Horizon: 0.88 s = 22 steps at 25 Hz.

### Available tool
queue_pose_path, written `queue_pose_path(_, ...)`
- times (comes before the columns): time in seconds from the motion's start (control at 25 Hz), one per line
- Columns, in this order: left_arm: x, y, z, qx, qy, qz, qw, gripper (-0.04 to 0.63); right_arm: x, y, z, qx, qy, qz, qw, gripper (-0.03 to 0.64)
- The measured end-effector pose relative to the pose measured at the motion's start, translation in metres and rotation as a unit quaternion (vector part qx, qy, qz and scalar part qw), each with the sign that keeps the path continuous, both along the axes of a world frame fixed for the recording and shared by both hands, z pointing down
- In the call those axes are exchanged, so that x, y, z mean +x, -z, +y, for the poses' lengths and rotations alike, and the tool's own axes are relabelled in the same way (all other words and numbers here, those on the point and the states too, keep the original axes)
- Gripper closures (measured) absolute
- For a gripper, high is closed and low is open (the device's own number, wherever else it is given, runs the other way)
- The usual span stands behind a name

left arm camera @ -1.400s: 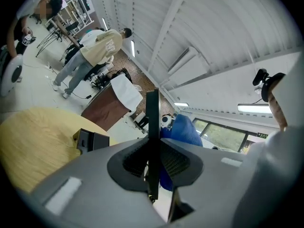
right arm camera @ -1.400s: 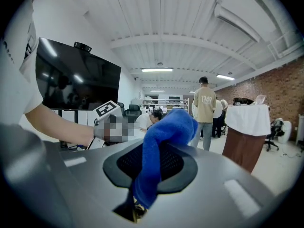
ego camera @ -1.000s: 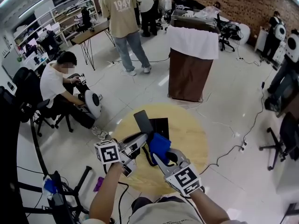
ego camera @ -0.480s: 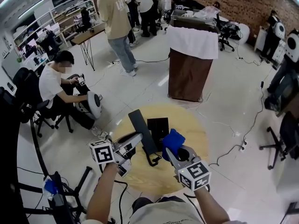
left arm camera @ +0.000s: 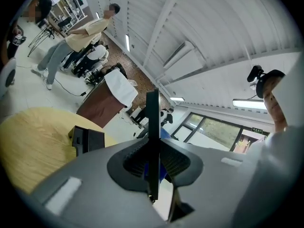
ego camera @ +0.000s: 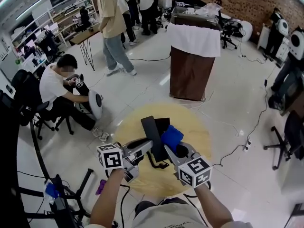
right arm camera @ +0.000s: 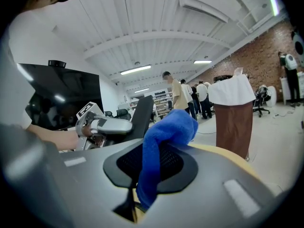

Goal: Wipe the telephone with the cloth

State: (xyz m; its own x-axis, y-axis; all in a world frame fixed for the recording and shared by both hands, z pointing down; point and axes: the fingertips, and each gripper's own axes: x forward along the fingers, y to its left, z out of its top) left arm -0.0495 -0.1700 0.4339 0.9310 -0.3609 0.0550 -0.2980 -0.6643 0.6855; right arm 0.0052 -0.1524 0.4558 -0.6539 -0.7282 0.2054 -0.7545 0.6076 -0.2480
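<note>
My left gripper (ego camera: 148, 146) is shut on the black telephone handset (ego camera: 153, 136) and holds it up, slanting, over the round wooden table (ego camera: 197, 129). In the left gripper view the handset (left arm camera: 152, 127) stands edge-on between the jaws. My right gripper (ego camera: 173, 149) is shut on the blue cloth (ego camera: 171, 137), and the cloth lies against the handset's right side. From the right gripper view the cloth (right arm camera: 164, 137) bulges out of the jaws, with the handset (right arm camera: 141, 118) just left of it. The black telephone base (ego camera: 163, 124) rests on the table behind, its cord (ego camera: 156, 164) hanging from the handset.
A brown lectern draped in white (ego camera: 192, 65) stands beyond the table. A seated person (ego camera: 57, 89) works at the left, and several people stand farther back. Cables (ego camera: 247, 137) trail over the floor on the right, near an office chair (ego camera: 289, 141).
The handset swung left and then back towards the middle. The cloth came away to the right and has since returned against the handset. A standing person walked left in the background.
</note>
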Motion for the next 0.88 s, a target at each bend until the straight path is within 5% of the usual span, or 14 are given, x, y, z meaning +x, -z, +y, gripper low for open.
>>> queue_pose_path(0.88, 0.016, -0.016, 0.012, -0.009, -0.018, -0.011, 0.9997, 0.531, -0.007, 0.075, -0.062, 0.079, 0.026, 0.026, 0.996, 0.555)
